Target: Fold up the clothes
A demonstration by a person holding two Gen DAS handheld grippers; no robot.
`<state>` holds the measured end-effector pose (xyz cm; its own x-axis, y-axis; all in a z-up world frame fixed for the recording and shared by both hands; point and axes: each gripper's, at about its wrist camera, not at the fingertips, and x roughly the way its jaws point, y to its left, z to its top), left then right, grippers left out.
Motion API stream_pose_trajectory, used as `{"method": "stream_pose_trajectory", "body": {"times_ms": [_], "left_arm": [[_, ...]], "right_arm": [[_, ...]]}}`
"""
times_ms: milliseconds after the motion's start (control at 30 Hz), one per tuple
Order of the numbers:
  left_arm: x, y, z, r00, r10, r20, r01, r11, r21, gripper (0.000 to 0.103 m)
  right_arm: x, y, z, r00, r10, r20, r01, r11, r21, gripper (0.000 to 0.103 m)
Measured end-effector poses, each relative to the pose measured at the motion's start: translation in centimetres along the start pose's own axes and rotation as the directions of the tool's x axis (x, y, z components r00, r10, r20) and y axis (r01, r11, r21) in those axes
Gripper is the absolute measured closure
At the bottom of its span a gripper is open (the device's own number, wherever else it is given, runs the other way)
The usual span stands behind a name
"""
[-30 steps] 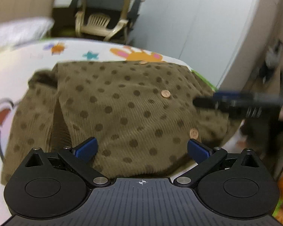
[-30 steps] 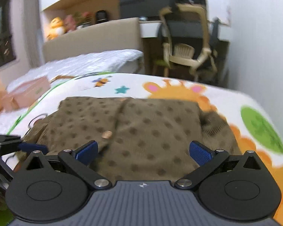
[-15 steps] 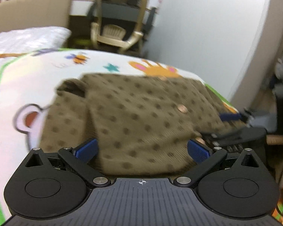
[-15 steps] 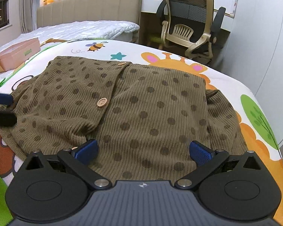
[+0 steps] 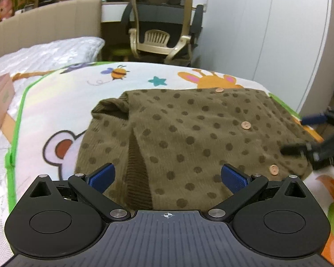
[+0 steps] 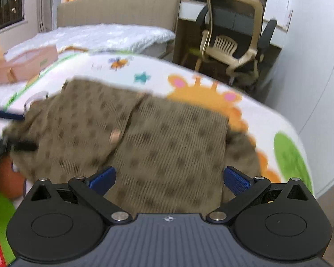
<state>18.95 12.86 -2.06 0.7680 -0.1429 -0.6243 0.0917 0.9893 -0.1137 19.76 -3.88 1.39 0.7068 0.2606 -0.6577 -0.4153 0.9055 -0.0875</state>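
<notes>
An olive-brown dotted cardigan (image 5: 189, 138) is lying spread on a cartoon-printed play mat (image 5: 55, 102), its sleeves folded in over the body and tan buttons (image 5: 246, 125) showing along the front. The left tongs (image 5: 166, 176) are hovering over the garment's near hem with their blue pads spread wide, pinching nothing. The right tongs (image 6: 168, 177) are likewise standing spread over the hem, empty; that view is blurred. A beige office chair (image 5: 160, 33) is standing beyond the mat.
</notes>
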Motion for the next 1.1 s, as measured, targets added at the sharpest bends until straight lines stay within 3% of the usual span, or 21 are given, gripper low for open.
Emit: {"method": "stream_pose_trajectory", "body": {"times_ms": [133, 200, 367, 500, 633, 800, 933, 1100], "left_arm": [[-0.3, -0.3, 0.3, 0.997, -0.083, -0.004, 0.083, 0.996, -0.016, 0.0], [-0.6, -0.4, 0.7, 0.987, -0.158, -0.006, 0.158, 0.987, -0.035, 0.0], [-0.3, -1.2, 1.3, 0.93, -0.363, -0.049, 0.36, 0.93, -0.071, 0.0], [1.6, -1.6, 0.5, 0.934, -0.336, -0.122, 0.327, 0.941, -0.087, 0.0], [2.0, -1.2, -0.1, 0.93, -0.349, -0.114, 0.338, 0.935, -0.104, 0.0], [1.8, -0.7, -0.3, 0.926, -0.364, -0.099, 0.354, 0.929, -0.108, 0.0], [1.8, -0.8, -0.4, 0.931, -0.355, -0.088, 0.347, 0.934, -0.089, 0.0], [1.0, -1.0, -0.1, 0.949, -0.311, -0.057, 0.308, 0.949, -0.065, 0.0]], "right_arm": [[2.7, -1.6, 3.4, 1.0, 0.019, 0.017, -0.02, 0.996, 0.088, 0.0], [4.8, -2.3, 4.5, 1.0, 0.029, -0.001, -0.029, 0.989, 0.143, 0.0], [10.2, -2.8, 4.4, 0.994, -0.017, -0.106, 0.037, 0.982, 0.183, 0.0], [9.6, -2.0, 4.6, 0.992, -0.065, -0.105, 0.079, 0.988, 0.136, 0.0], [7.7, -1.2, 5.0, 0.994, -0.084, -0.073, 0.091, 0.992, 0.091, 0.0], [4.5, 0.1, 3.1, 0.999, -0.001, -0.037, 0.003, 0.998, 0.056, 0.0], [3.9, 1.2, 0.2, 0.997, 0.01, -0.081, -0.009, 1.0, 0.012, 0.0], [4.2, 0.4, -1.6, 0.995, 0.038, -0.09, -0.028, 0.994, 0.102, 0.0]]}}
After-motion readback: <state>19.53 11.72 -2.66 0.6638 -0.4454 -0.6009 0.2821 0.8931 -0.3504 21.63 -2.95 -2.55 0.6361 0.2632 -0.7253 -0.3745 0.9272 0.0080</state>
